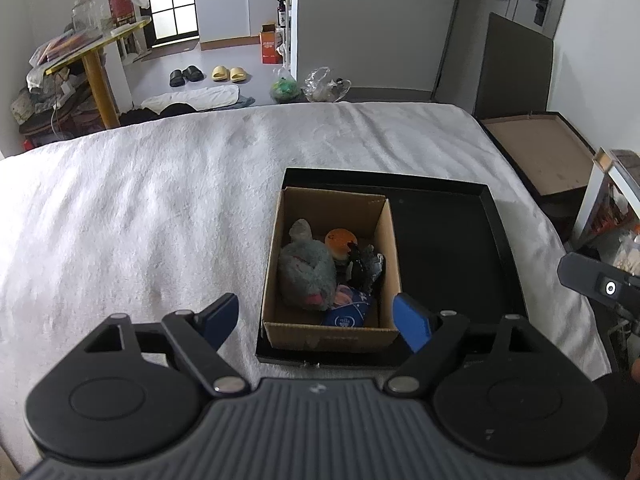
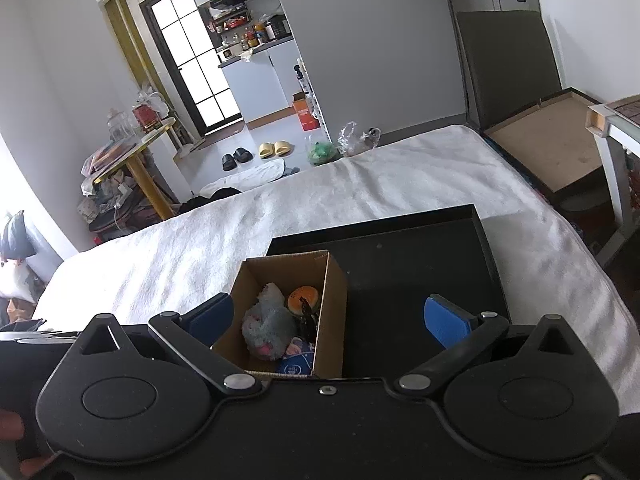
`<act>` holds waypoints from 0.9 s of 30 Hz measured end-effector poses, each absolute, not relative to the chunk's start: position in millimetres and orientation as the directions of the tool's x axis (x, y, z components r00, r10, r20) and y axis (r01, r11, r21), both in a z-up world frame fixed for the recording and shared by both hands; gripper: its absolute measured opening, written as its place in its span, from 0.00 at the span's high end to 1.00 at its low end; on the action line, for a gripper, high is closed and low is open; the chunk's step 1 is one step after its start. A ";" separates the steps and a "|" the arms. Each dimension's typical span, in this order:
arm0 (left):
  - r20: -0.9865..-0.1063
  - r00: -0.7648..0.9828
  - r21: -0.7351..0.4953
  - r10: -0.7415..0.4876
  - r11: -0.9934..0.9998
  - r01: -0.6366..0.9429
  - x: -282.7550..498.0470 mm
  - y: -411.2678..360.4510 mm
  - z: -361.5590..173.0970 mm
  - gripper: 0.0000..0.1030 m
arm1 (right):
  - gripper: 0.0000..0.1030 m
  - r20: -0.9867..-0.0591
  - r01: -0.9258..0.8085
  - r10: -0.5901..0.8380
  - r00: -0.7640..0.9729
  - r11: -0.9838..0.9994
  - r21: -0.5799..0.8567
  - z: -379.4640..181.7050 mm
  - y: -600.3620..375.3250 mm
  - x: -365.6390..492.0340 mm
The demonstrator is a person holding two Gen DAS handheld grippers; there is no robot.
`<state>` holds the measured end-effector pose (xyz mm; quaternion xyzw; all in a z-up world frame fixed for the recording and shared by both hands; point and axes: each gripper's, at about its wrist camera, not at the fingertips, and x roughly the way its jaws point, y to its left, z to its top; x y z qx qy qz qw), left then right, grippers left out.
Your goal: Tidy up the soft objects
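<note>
Both grippers hover over the bed with fingers spread wide and nothing between them. From the left gripper [image 1: 314, 320], a cardboard box [image 1: 276, 264] sits in the left part of a black tray [image 1: 504, 240] on the white blanket [image 1: 140, 208]. Inside the box lie a grey plush toy [image 1: 306, 270], an orange ball [image 1: 340, 240], a dark small toy [image 1: 366, 264] and a blue pouch [image 1: 346, 316]. The right gripper [image 2: 326, 320] hangs above the same box, its right finger over the tray's bare part.

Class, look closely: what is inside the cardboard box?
Inside the cardboard box: a grey plush toy, an orange soft ball, a dark toy and a blue item. Anything beneath them is covered.
</note>
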<state>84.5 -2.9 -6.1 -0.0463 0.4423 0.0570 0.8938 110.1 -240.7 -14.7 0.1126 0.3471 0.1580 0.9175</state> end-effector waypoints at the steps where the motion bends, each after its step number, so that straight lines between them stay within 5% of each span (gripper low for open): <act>1: -0.796 0.602 -0.029 0.061 0.990 -0.139 83.7 -3.8 -5.5 0.19 | 0.00 -0.602 -0.211 0.366 0.710 0.926 0.314 -13.7 -242.0 108.0; 27: -0.761 0.647 -0.028 0.047 0.994 -0.105 31.8 -17.1 34.4 0.11 | 0.00 -0.663 -0.187 0.257 0.703 0.966 0.177 14.2 -257.0 69.1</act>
